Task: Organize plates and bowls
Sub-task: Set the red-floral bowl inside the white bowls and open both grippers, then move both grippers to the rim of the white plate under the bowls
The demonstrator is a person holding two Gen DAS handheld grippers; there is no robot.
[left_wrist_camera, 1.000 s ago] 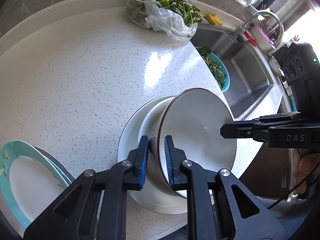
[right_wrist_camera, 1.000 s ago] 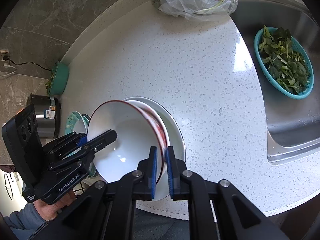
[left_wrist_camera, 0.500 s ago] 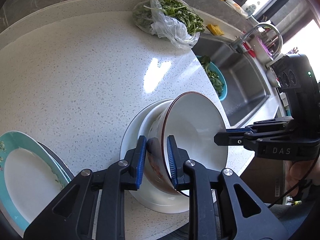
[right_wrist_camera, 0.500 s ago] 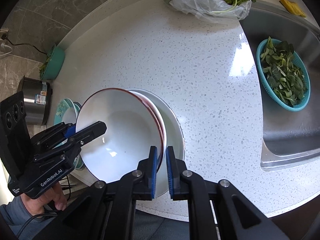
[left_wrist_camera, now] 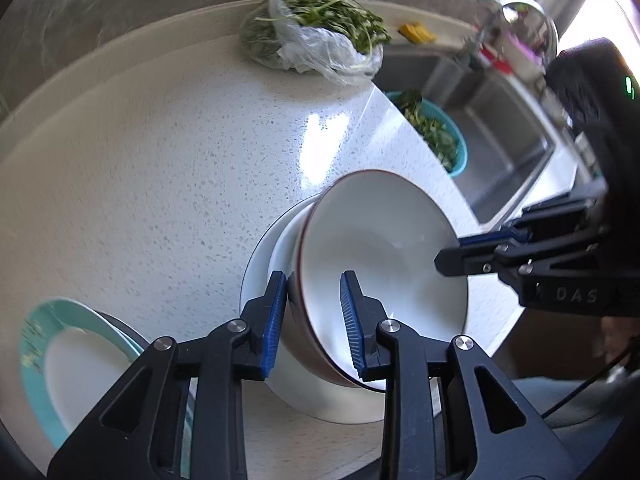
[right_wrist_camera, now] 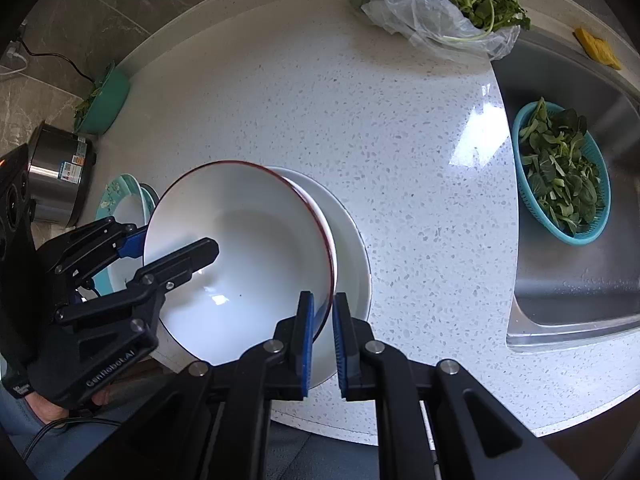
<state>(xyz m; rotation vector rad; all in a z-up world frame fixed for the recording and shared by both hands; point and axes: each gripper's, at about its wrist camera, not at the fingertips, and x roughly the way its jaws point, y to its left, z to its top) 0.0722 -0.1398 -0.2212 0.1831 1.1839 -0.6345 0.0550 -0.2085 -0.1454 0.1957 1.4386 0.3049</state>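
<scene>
Left gripper [left_wrist_camera: 314,318]: jaws have just been opening. They now straddle the near rim of the red-rimmed bowl [left_wrist_camera: 380,248]; the outer pad looks close to or against the bowl's outside wall, the inner pad stands clear of the inside face, so no clamp on that side. Right gripper [right_wrist_camera: 323,334]: jaws narrow, pinched on the opposite rim of the same bowl.

The bowl sits tilted, nested in another white bowl [right_wrist_camera: 320,200], on a white plate [right_wrist_camera: 352,248], near the front edge of the speckled countertop [right_wrist_camera: 320,100]. A teal-rimmed plate [left_wrist_camera: 40,360] sits at the counter's left front edge.

Risks, my read:
- With the left side released, the bowl hangs on a one-sided rim pinch. Glazed ceramic on a narrow pad could pivot or slip and clatter into the bowl below.
- The tilt means it may seat crooked unless levelled before the right lets go.
- The stack is close to the front edge; a sideways shove could push it off.
- The left inner finger is inside the bowl; pulling out carelessly could snag the rim.

Readable text: "DAS" on the right gripper body, "GenRobot.AI" on the left one. The sticker on the steel cooker [right_wrist_camera: 60,176] is too small to read.
</scene>
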